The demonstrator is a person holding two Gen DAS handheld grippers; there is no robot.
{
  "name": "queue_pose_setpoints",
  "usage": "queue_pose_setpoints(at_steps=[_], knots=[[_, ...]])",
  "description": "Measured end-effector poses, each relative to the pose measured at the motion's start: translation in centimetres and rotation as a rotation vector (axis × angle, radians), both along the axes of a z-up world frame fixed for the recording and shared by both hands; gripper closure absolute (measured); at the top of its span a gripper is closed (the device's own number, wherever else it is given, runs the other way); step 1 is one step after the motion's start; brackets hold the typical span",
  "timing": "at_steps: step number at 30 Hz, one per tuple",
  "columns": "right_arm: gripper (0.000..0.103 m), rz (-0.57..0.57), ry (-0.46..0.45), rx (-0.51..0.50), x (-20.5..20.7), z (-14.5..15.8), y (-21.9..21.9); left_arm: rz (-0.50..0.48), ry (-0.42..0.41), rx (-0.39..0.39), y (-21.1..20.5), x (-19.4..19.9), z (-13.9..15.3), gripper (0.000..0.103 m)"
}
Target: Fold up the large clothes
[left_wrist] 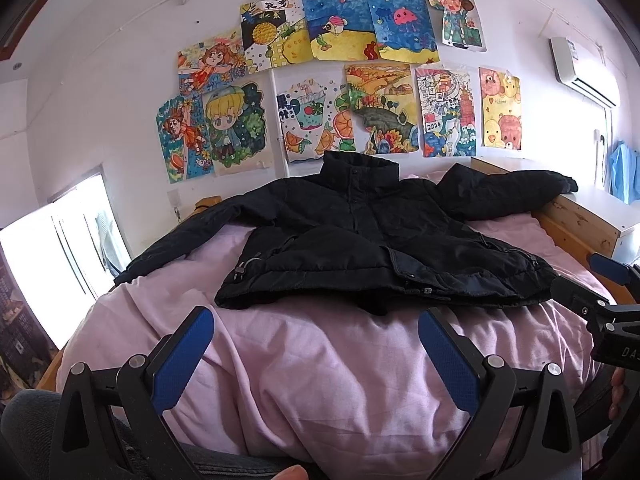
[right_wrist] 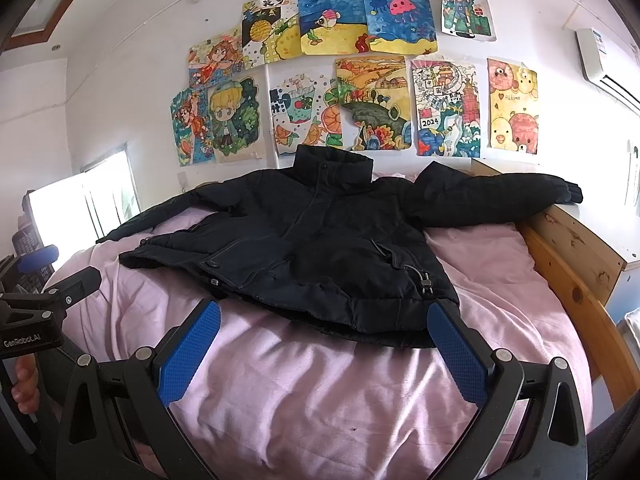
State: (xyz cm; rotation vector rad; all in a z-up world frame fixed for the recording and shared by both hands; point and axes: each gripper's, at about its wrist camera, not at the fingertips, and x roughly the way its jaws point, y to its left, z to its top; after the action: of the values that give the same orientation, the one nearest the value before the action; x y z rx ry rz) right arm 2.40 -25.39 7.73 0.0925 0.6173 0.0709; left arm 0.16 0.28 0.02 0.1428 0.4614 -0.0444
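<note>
A black padded jacket lies face up and spread out on the pink bed sheet, collar toward the wall, sleeves out to both sides. It also shows in the right wrist view. Its right sleeve rests on the wooden bed rail. My left gripper is open and empty, just short of the jacket's hem. My right gripper is open and empty, its tips at the hem's near edge. Each gripper shows at the edge of the other's view.
A wooden bed rail runs along the right side. Several children's drawings hang on the far wall. A bright window is at the left and an air conditioner at the upper right.
</note>
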Motion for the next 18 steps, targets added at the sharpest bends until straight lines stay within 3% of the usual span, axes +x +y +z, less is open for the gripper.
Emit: queue_pose_setpoints(at_steps=[18], knots=[[0.001, -0.014, 0.009, 0.019, 0.2, 0.2, -1.1, -0.001, -0.005, 0.004, 0.0, 0.1, 0.2, 0.000]])
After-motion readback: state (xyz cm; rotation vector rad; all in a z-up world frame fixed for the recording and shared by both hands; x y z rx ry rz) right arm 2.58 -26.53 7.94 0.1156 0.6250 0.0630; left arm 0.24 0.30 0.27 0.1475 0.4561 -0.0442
